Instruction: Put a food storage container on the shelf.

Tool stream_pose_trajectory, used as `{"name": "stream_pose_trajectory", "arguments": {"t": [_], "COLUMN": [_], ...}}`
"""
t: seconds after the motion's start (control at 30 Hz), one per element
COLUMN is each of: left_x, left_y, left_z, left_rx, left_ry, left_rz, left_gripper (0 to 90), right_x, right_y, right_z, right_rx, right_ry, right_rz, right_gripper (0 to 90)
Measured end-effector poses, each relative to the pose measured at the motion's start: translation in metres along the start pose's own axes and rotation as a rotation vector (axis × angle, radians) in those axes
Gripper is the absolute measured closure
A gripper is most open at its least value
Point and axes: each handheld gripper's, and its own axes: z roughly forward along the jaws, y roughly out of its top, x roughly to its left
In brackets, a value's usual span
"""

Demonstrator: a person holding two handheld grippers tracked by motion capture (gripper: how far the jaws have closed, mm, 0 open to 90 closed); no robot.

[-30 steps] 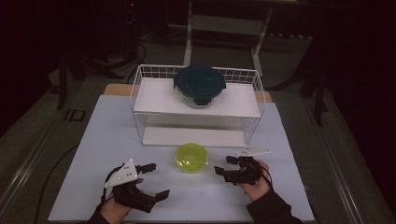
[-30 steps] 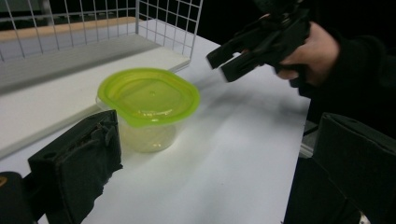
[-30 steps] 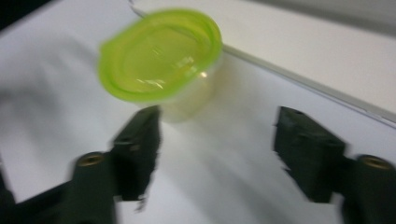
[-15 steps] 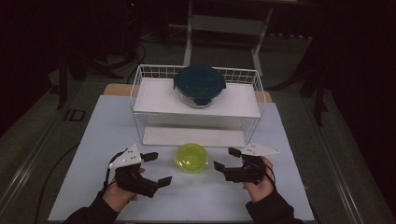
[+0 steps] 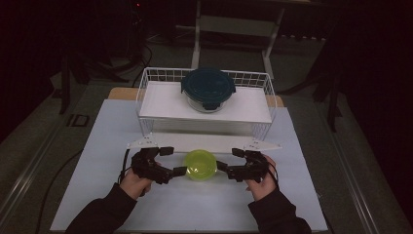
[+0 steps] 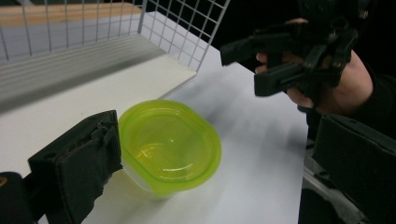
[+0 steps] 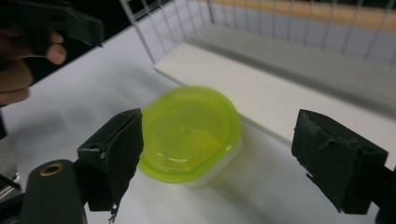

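Green bowl [image 5: 201,165] between both gaping tongs, seemingly untouched.

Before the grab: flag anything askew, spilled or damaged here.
Nothing stands out. The yellow-green lidded container sits upright on the white table, between both open grippers; the dark-lidded glass container rests level on the wire rack's shelf. No spills.

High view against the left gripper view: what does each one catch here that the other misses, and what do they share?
High view alone: the dark-lidded glass container on the wire rack's upper shelf, both sleeves, and the left gripper whole, jaws open beside the green-lidded tub. Left gripper view alone: a close look at the tub's translucent green lid and clear base, with its own left jaw right at the rim. Shared: the tub, the rack's wire mesh, the white table, and the right gripper, jaws open, just opened further, nothing between them.
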Motion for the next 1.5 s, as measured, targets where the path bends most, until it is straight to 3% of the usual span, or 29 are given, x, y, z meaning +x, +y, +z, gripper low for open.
{"name": "stream_pose_trajectory", "arguments": {"t": [0.03,0.2,0.23,0.27,0.3,0.37,0.4,0.47,0.6,0.77,0.87,1.07,1.17,1.27,1.33,1.43,1.5], "left_x": [0.006,0.016,0.022,0.022,0.027,0.030,0.031,0.035,0.042,0.052,0.058,0.064,0.064,0.063,0.063,0.061,0.061], "left_y": [0.000,-0.003,-0.004,-0.004,-0.005,-0.005,-0.005,-0.005,-0.009,-0.013,-0.017,-0.022,-0.024,-0.025,-0.026,-0.027,-0.027], "left_z": [0.005,0.013,0.017,0.017,0.020,0.023,0.025,0.029,0.035,0.037,0.040,0.045,0.047,0.047,0.049,0.049,0.048], "left_rx": [0.009,0.034,0.046,0.046,0.057,0.069,0.079,0.105,0.151,0.151,0.177,0.194,0.212,0.232,0.241,0.251,0.257], "left_ry": [-0.004,0.024,0.021,0.021,0.022,0.022,0.022,0.022,0.016,0.029,0.022,-0.007,-0.013,-0.004,-0.021,-0.032,-0.048], "left_rz": [-0.038,-0.097,-0.134,-0.134,-0.181,-0.204,-0.217,-0.239,-0.315,-0.389,-0.429,-0.473,-0.474,-0.453,-0.456,-0.452,-0.476], "left_gripper": [0.7,0.9,0.9,1.0,2.6,2.8,5.0,5.6,16.9,34.9,38.0,49.2,57.4,63.8,69.7,71.4,74.0], "right_x": [-0.003,-0.007,-0.009,-0.011,-0.013,-0.014,-0.018,-0.020,-0.024,-0.027,-0.029,-0.033,-0.035,-0.034,-0.034,-0.032,-0.031], "right_y": [0.000,-0.002,-0.003,-0.003,-0.004,-0.004,-0.005,-0.006,-0.010,-0.016,-0.018,-0.024,-0.027,-0.026,-0.026,-0.026,-0.026], "right_z": [0.006,0.013,0.016,0.017,0.019,0.020,0.024,0.026,0.035,0.044,0.046,0.050,0.052,0.051,0.052,0.051,0.050], "right_rx": [0.015,0.037,0.043,0.043,0.044,0.052,0.062,0.068,0.099,0.144,0.151,0.173,0.184,0.187,0.186,0.190,0.190], "right_ry": [0.001,-0.020,0.000,0.005,0.014,0.020,0.045,0.053,0.091,0.129,0.130,0.141,0.158,0.159,0.177,0.179,0.191], "right_rz": [0.031,0.097,0.131,0.153,0.184,0.199,0.253,0.273,0.344,0.410,0.430,0.495,0.531,0.534,0.539,0.541,0.543], "right_gripper": [12.7,11.9,13.5,14.3,16.6,17.6,21.4,21.7,31.2,40.7,44.5,57.4,65.0,70.2,72.2,74.1,75.7]}}
